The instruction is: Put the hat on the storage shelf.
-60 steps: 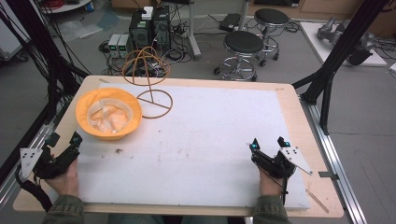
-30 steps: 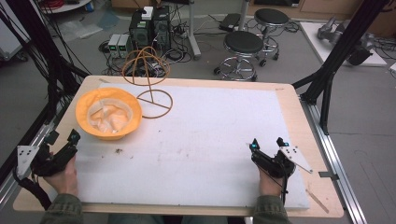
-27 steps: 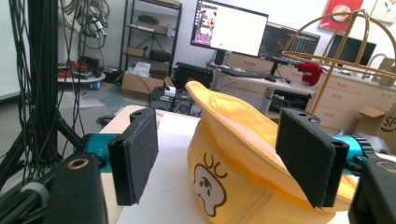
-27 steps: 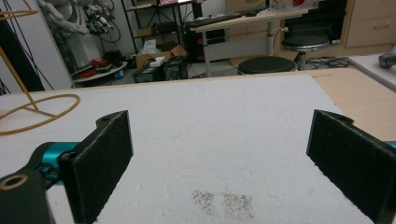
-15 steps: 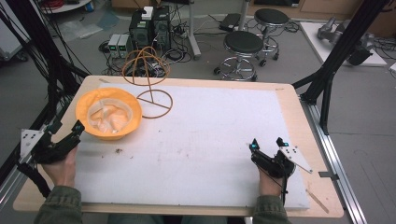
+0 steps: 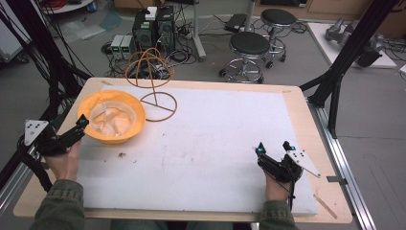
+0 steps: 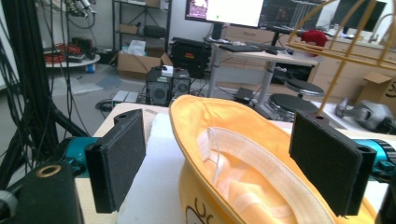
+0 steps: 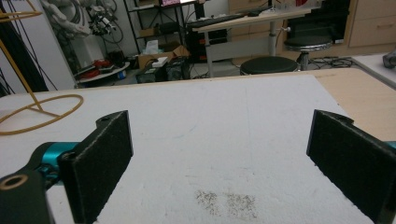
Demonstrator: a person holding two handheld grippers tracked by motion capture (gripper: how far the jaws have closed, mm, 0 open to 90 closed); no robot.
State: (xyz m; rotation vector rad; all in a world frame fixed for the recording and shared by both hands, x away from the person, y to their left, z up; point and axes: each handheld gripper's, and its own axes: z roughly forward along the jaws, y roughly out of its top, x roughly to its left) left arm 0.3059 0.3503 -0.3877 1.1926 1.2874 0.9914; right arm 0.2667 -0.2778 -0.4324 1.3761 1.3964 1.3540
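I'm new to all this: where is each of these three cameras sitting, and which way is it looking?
High view: above the person's side, looking forward and down on the table; both forearms, left gripper and right gripper show.
Left gripper view: rides the left gripper, looking between its open jaws at the yellow hat.
Right gripper view: rides the right gripper, looking across the white mat.
Shared: the wire stand appears in all three.

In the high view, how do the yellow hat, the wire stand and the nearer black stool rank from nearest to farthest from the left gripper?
1. Yellow hat, right beside the left gripper, at the table's left.
2. Wire stand, behind the hat, at the far edge.
3. Black stool, on the floor beyond the table.
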